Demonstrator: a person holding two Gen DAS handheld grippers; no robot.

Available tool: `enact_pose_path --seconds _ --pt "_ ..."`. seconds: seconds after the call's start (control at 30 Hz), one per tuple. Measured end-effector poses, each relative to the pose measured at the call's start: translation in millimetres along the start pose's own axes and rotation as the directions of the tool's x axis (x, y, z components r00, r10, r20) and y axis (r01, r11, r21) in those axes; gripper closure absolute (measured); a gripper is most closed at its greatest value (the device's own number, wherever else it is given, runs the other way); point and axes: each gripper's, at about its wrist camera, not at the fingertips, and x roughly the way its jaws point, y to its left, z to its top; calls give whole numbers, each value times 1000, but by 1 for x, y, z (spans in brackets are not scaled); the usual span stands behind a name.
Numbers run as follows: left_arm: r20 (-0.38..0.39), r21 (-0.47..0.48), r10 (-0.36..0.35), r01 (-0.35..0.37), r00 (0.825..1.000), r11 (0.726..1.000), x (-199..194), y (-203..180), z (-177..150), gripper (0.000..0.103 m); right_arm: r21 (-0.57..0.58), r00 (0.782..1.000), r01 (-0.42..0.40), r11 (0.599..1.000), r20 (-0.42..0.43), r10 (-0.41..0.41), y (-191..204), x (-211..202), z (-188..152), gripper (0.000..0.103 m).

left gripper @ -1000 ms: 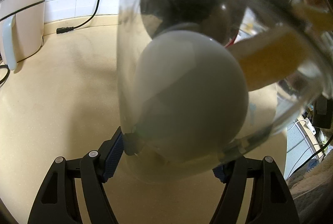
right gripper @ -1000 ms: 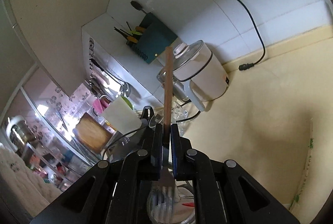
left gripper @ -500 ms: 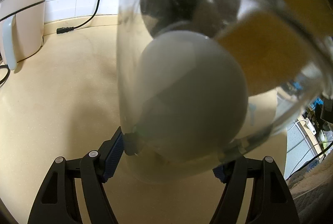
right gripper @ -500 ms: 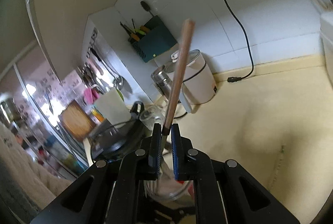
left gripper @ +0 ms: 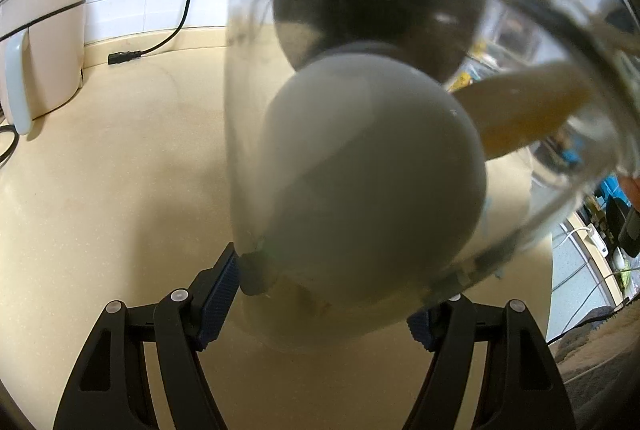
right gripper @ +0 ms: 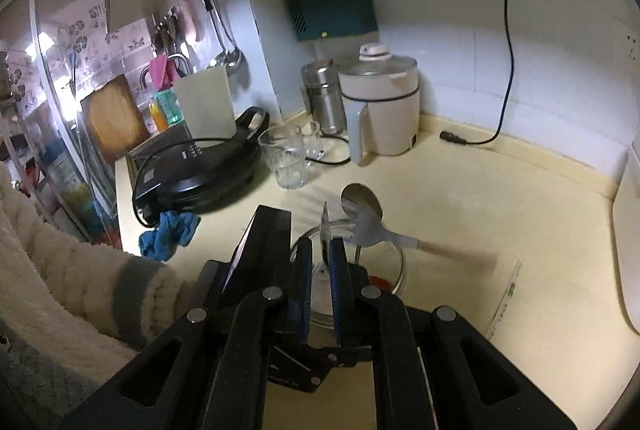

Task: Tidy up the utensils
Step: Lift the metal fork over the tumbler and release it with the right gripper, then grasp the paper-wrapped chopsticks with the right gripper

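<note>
Left tool (left gripper: 324, 290) clamps the glass jar (left gripper: 380, 134) standing on the cream surface (left gripper: 112, 170); right tool (right gripper: 320, 262), jaws nearly shut, pinches a thin metal utensil (right gripper: 325, 226) above the jar, beside a wooden-handled fork (right gripper: 384, 236).

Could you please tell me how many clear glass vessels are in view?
3: a clear glass mug and a smaller glass behind it on the beige counter; a utensil-filled glass in the left gripper. Others may be hidden.
</note>
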Motion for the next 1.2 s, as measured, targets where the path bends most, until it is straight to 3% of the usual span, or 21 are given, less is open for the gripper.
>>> enact_pose_path --seconds 0.13,0.2,0.33,0.53,0.63,0.77,0.83,0.93,0.97,1.0,1.03,1.13,1.17,1.2 --pt "-1 -3 -3 3 1000 1000 1 1 -1 27 171 999 -12 985 35 6 -34 -13 3 94" --pt "-1 -3 -3 3 1000 1000 1 1 -1 27 221 999 27 975 23 -33 -58 -19 3 91" --pt "-1 -4 -4 4 1000 1000 2 0 -1 27 269 992 122 955 -45 -114 -95 -21 -7 75" --pt "-1 -6 -4 4 1000 1000 3 2 1 27 408 955 289 866 -184 -233 -153 -18 -45 75" --pt "-1 -6 -4 4 1000 1000 3 2 1 27 448 943 312 838 -253 -216 -165 -13 -65 75" --pt "-1 -6 -5 5 1000 1000 3 2 1 27 358 898 372 856 -372 -234 -161 4 -86 75" --pt "-1 -6 -5 5 1000 1000 3 2 1 27 421 908 339 841 -380 -176 -164 8 -95 75" --pt "-1 -6 -5 5 1000 1000 3 2 1 27 597 930 301 744 -357 -90 -178 12 -112 75" --pt "-1 -6 -5 5 1000 1000 4 2 1 27 693 943 281 664 -327 -58 -188 13 -122 75" --pt "-1 -6 -5 5 1000 1000 4 2 1 27 750 954 258 609 -296 -39 -194 12 -129 75" --pt "-1 -6 -5 5 1000 1000 3 1 1 27 849 974 204 487 -228 -10 -206 11 -142 74" --pt "-1 -6 -5 5 1000 1000 3 1 1 27 978 995 77 197 -88 48 -227 15 -174 68" --pt "-1 -6 -5 5 1000 1000 3 1 1 27 993 997 31 114 -38 64 -233 18 -184 69" --pt "-1 -6 -6 6 1000 1000 4 2 1 27 998 998 -22 65 18 62 -237 20 -190 69"
